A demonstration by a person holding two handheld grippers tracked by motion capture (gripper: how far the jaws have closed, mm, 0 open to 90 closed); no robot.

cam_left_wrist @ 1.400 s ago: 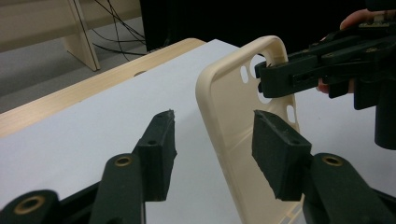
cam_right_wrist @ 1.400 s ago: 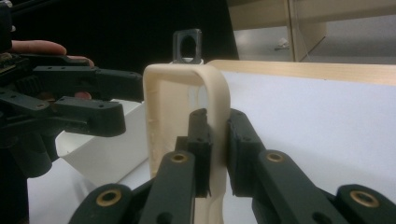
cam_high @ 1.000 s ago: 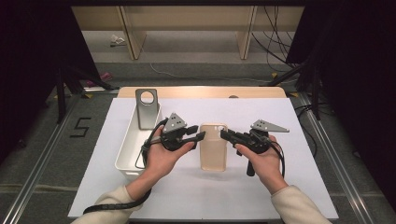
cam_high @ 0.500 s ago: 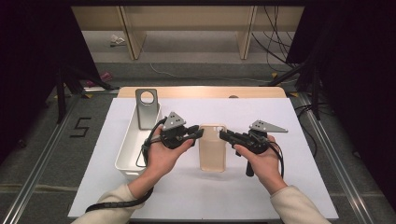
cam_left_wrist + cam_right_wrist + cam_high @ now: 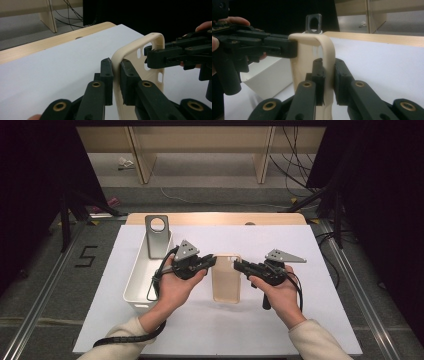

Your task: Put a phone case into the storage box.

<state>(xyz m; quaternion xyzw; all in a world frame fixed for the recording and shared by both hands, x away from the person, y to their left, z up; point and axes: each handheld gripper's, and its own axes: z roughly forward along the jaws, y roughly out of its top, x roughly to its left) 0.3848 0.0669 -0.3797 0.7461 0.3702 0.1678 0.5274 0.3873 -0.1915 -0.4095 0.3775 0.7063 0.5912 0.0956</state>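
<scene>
A white-topped bench (image 5: pixel 310 320) with a pale wooden far edge stands on a grey floor (image 5: pixel 45 285) marked with a black "5" (image 5: pixel 86 256), wooden furniture legs (image 5: pixel 139 155) and loose cables (image 5: pixel 295 157) beyond it, black curtains (image 5: pixel 35 180) darkening both sides.

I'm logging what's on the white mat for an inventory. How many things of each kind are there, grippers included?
Grippers: 2, left gripper and right gripper
Cream phone case: 1
White bin: 1
Grey metal bracket with a round hole: 1
Total: 5
</scene>
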